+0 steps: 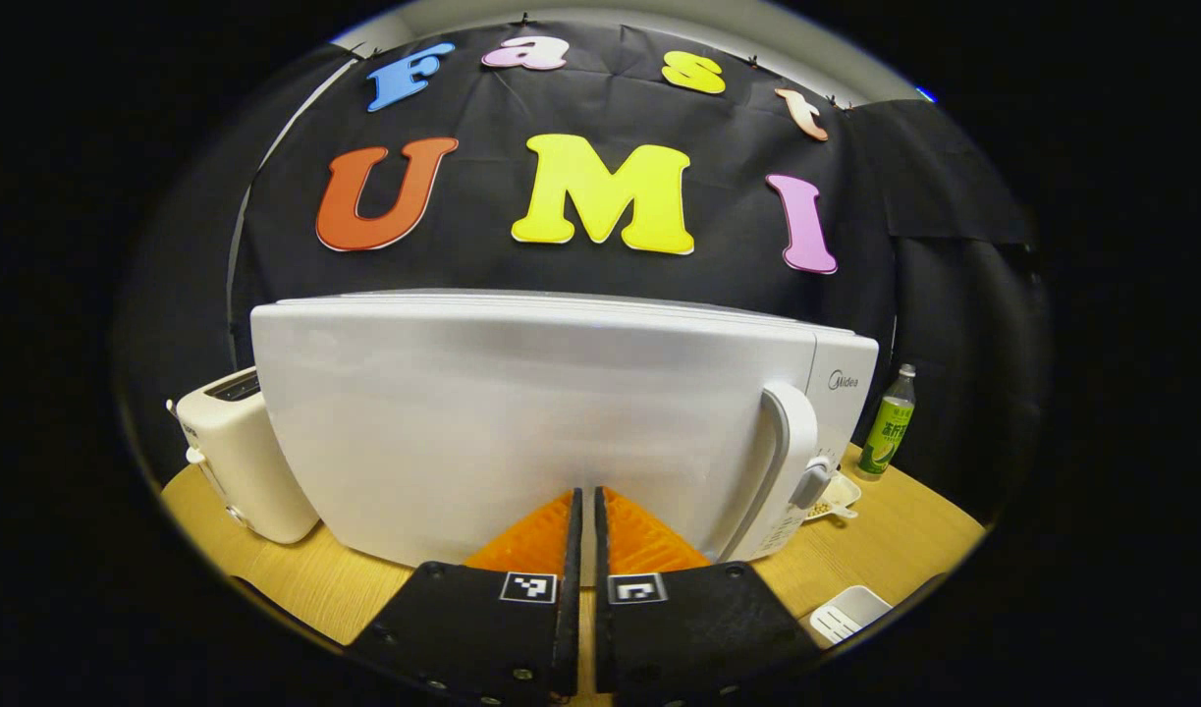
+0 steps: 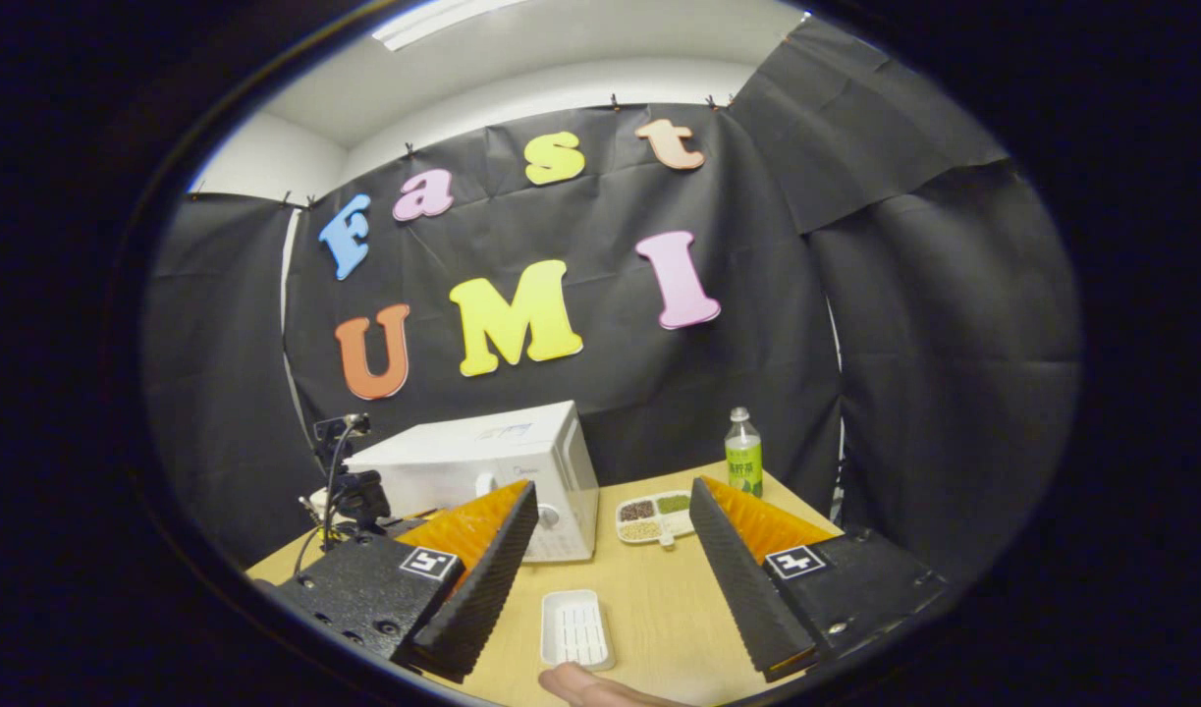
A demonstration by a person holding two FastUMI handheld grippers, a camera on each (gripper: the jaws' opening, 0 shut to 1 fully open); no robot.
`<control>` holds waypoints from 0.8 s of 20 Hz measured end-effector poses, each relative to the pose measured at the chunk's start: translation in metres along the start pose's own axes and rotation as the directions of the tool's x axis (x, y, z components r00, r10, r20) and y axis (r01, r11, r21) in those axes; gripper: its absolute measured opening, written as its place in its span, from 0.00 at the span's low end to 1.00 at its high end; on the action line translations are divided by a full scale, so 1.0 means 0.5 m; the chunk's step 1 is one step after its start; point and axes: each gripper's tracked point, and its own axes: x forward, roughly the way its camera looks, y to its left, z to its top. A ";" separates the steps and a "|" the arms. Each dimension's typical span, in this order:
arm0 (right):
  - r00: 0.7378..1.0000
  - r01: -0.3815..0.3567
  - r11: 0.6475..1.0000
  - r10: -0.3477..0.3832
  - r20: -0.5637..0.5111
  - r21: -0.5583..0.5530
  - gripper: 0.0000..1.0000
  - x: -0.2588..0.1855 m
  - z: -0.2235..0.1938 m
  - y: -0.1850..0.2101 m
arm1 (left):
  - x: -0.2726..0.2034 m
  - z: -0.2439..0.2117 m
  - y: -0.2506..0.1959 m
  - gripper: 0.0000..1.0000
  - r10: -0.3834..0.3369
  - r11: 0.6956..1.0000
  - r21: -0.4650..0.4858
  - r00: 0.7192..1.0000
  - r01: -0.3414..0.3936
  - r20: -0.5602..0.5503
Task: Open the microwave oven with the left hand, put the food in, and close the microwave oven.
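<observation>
- Left gripper (image 1: 587,511): fingers pressed together, empty, right up against the shut microwave (image 1: 521,422) door; handle (image 1: 787,452) to their right.
- Right gripper (image 2: 605,535): fingers spread wide, empty, above the table (image 2: 659,628).
- Food dish (image 2: 654,517) beside the microwave; white tray (image 2: 575,628) near the table's front edge.

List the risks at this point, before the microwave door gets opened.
1. The left tongs are shut and face the microwave door's middle; its handle lies off to one side, so a grab may miss.
2. The sectioned food dish sits close beside the microwave; the swinging door might knock it.
</observation>
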 end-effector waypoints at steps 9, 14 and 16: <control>1.000 0.027 0.999 -0.026 0.008 -0.042 0.91 -0.078 0.015 0.026 | -0.147 0.042 0.029 0.95 0.074 0.997 0.017 0.997 -0.074 0.009; 0.998 0.051 0.994 -0.046 0.051 -0.098 0.99 -0.144 0.067 0.017 | -0.269 0.099 0.039 0.95 0.123 0.992 0.013 0.992 -0.124 0.034; 0.995 0.071 0.992 -0.063 0.083 -0.107 0.99 -0.175 0.085 0.017 | -0.330 0.138 0.039 0.95 0.135 0.991 -0.002 0.989 -0.136 0.057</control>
